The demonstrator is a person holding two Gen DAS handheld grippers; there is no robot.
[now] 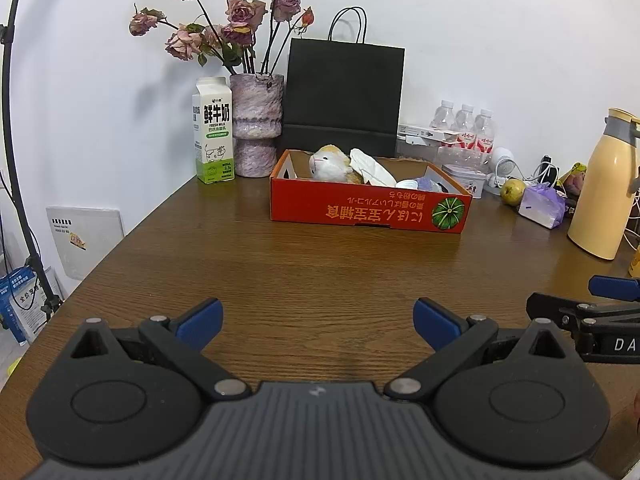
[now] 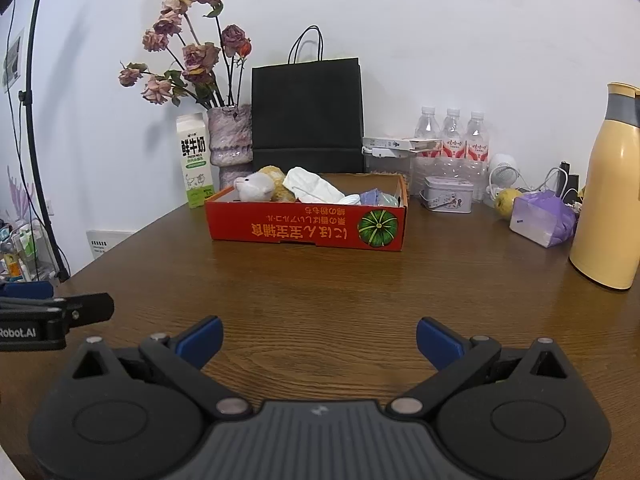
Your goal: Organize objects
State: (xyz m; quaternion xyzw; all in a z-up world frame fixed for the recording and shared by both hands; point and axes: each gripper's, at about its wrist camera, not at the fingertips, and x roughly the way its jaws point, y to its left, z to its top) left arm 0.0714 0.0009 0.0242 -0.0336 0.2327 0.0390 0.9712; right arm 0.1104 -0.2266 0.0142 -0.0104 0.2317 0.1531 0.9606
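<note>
A shallow red cardboard box (image 1: 370, 210) stands open on the brown wooden desk (image 1: 320, 280), near the back wall. Its front wall carries orange writing that reads upside down and a picture of a green pumpkin (image 2: 377, 227) at the right end. Inside, at the left, lies a plush toy (image 2: 260, 189) with a white face and yellowish body, leaning above the rim. Just beside it, to the right, a crumpled white tissue or cloth (image 2: 314, 190) rests and also rises over the edge. Further right are a small white item (image 2: 352, 199) and a pale purple package (image 2: 376, 197), low in the box; their exact shape is hard to tell.
</note>
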